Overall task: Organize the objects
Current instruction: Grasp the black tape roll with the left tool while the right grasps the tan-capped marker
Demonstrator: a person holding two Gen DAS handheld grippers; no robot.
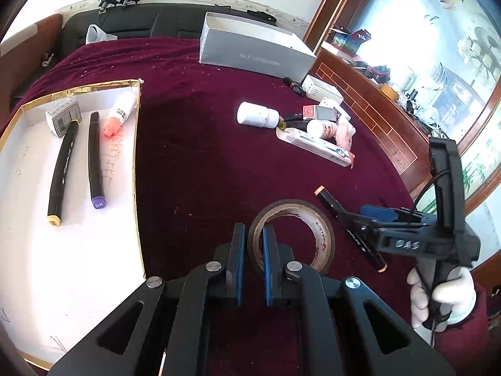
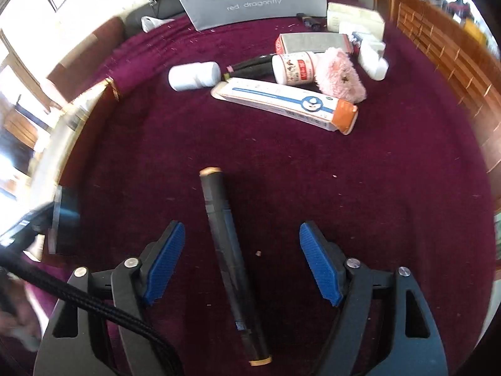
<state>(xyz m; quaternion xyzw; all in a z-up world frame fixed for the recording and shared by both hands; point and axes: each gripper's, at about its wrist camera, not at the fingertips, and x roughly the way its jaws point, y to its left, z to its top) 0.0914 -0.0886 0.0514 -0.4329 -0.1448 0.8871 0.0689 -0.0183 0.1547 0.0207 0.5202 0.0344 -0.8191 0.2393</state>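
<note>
Left wrist view. Tray (image 1: 18,163), left of frame, on the table (image 1: 194,144): inside it two markers (image 1: 94,156) side by side, a small box (image 1: 62,116) at their upper ends, a tube (image 1: 122,112) to the right. Open box (image 1: 250,47), upper centre. Right of centre, a cluster: bottle (image 1: 256,115), long carton (image 1: 316,147) below it. Tape roll (image 1: 291,235), lower centre; loose marker (image 1: 350,228) just right of it, apparently apart. Right wrist view: that marker between the right gripper (image 2: 241,263) fingers (image 2: 162,263), untouched.
</note>
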